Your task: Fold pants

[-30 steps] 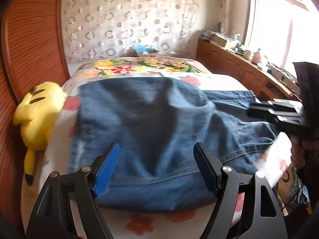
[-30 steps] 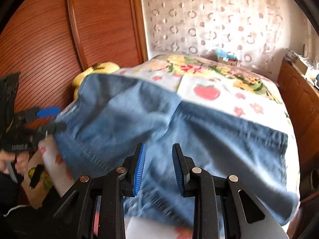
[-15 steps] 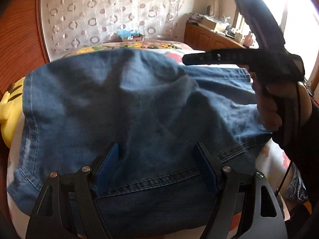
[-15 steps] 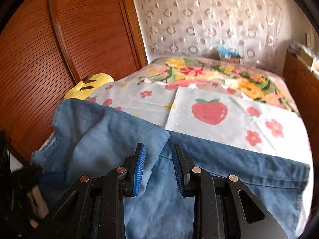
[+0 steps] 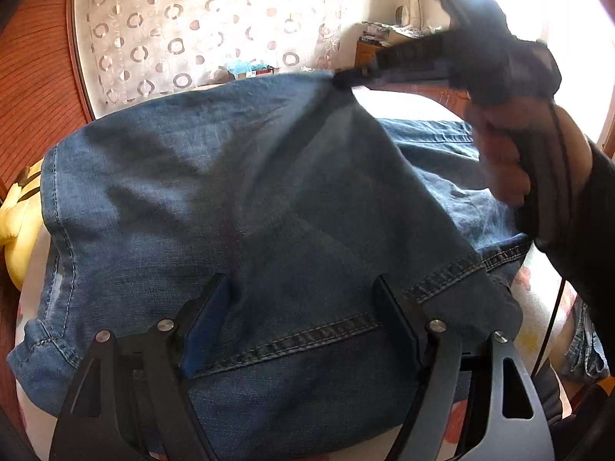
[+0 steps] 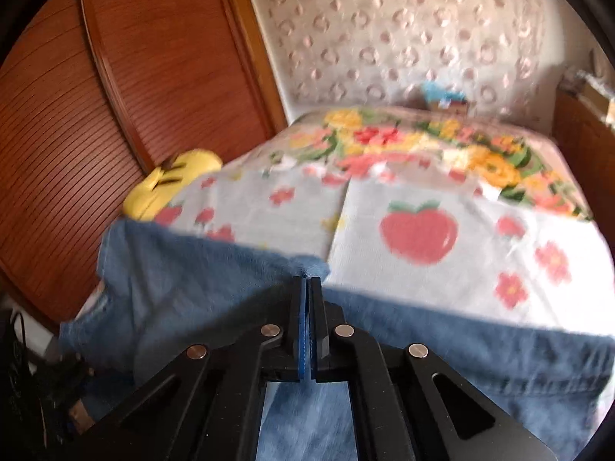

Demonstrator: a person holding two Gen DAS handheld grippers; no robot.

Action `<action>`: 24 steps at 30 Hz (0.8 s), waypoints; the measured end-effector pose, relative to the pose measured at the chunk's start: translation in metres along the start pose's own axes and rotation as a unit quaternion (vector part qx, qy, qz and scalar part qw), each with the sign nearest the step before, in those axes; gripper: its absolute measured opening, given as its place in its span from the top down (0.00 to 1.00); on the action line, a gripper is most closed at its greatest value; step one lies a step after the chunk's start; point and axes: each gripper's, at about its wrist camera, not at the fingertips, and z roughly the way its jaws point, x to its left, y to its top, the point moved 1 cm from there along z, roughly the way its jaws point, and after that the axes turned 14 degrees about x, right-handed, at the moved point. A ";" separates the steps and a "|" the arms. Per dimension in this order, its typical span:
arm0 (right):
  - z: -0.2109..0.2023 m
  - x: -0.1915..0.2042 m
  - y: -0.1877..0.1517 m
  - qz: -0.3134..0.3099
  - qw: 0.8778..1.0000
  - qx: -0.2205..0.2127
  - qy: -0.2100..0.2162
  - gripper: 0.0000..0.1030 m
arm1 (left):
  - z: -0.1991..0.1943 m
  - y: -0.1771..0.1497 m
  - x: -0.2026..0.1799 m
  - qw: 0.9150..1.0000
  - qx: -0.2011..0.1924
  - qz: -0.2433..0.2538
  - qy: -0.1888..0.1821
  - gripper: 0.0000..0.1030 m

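Blue denim pants (image 5: 238, 199) lie on the bed, partly folded over themselves. My left gripper (image 5: 303, 307) is open, its jaws wide apart over the near hem and seam. My right gripper (image 6: 307, 284) is shut on the folded edge of the pants (image 6: 215, 269) and holds that corner lifted above the bed. In the left wrist view the right gripper (image 5: 349, 77) shows at the upper right, pinching the raised corner, with the hand behind it.
The bed has a floral and strawberry sheet (image 6: 419, 226). A yellow plush toy (image 6: 169, 180) lies at the left edge against a wooden sliding door (image 6: 115, 115). A wooden cabinet (image 6: 584, 130) stands at the right. A curtain (image 5: 192, 27) hangs at the back.
My right gripper has closed on the fold's edge and lifted it up. My left gripper has moved in closer over the near hem and stays open.
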 end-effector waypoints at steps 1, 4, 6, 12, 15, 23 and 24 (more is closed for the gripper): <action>-0.001 0.002 0.003 -0.004 1.000 -0.008 -0.007 0.99 | 0.000 0.000 0.001 1.000 0.000 -0.001 -0.001 0.25; 0.005 0.011 0.002 -0.015 0.999 -0.008 -0.038 0.99 | -0.002 -0.001 0.003 1.000 -0.002 -0.001 -0.003 0.25; 0.012 0.014 -0.002 -0.014 0.998 -0.004 -0.054 0.99 | -0.003 -0.003 0.004 1.000 -0.003 -0.001 -0.004 0.25; -0.007 0.014 -0.022 -0.004 0.999 0.008 -0.050 0.87 | -0.015 -0.006 0.012 1.000 -0.009 -0.014 -0.011 0.25; -0.027 0.023 -0.040 -0.013 0.999 0.019 -0.040 0.84 | -0.023 -0.007 0.021 1.000 -0.015 -0.023 -0.008 0.25; -0.039 0.048 -0.102 -0.023 0.998 0.062 0.001 0.84 | -0.025 -0.007 0.038 0.999 -0.014 -0.037 0.015 0.25; -0.038 0.051 -0.107 -0.024 0.997 0.069 0.004 0.84 | -0.024 -0.008 0.040 0.999 -0.013 -0.040 0.016 0.25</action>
